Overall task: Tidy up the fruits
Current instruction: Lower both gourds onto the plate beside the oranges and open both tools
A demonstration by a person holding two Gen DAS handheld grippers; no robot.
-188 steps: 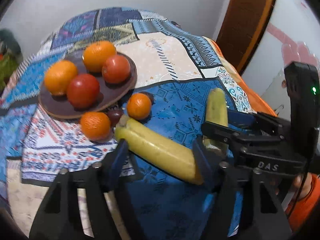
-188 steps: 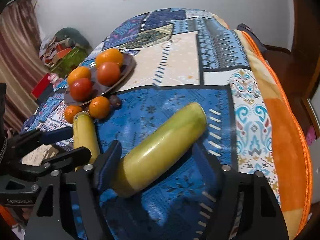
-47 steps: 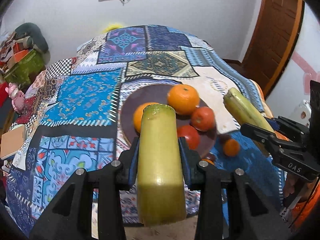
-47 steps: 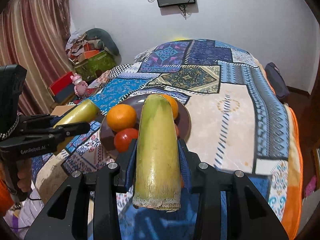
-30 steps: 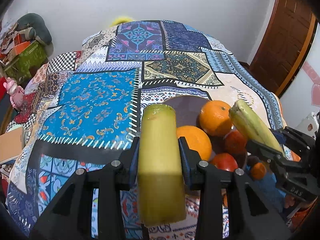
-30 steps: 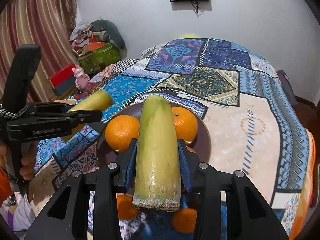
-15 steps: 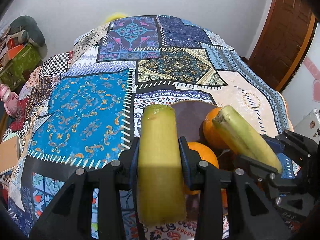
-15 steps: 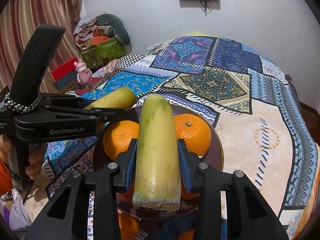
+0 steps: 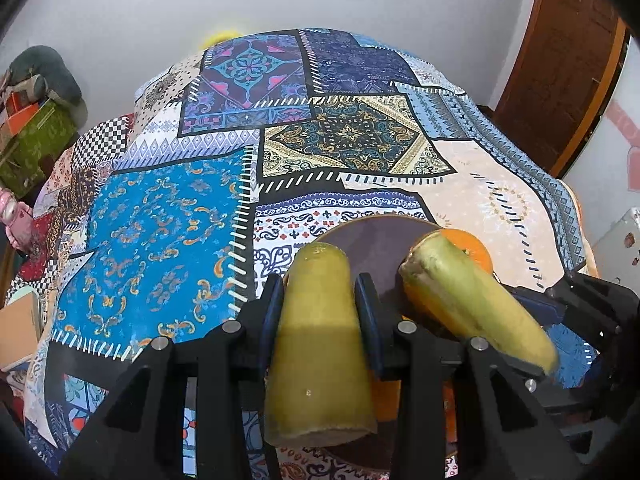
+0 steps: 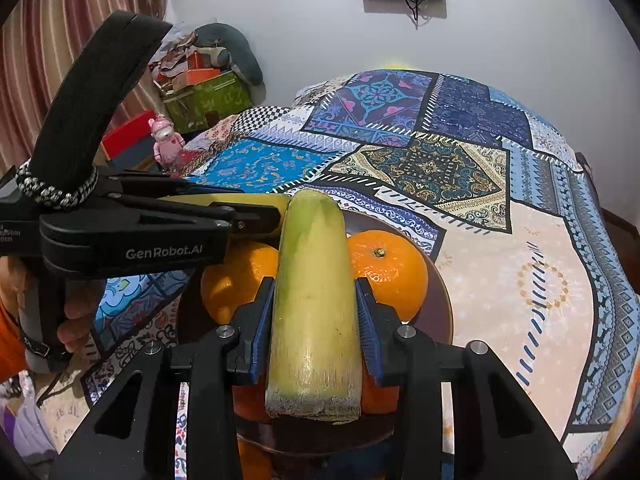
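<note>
On the far left of the right wrist view a pink toy figure [image 10: 165, 136] stands beside a green box [image 10: 208, 100] off the edge of the patchwork blanket [image 10: 520, 264]. Next comes the left gripper [image 9: 319, 305], reaching in from that side with its fingers clenched on a yellow-green banana piece [image 9: 318, 344] (cut end toward the camera in its own view), held above the near-left rim of the dark plate [image 9: 372, 240]. Beside it the right gripper [image 10: 316, 314] grips a second banana piece [image 10: 314, 300] the same way — upright between the blue pads, its tip close to the left gripper's fingers, though whether they touch cannot be told. Under it the plate holds two oranges, the left orange [image 10: 236, 276] half shadowed, the right orange [image 10: 390, 270] stem-up — both partly hidden by the fruit in front.
</note>
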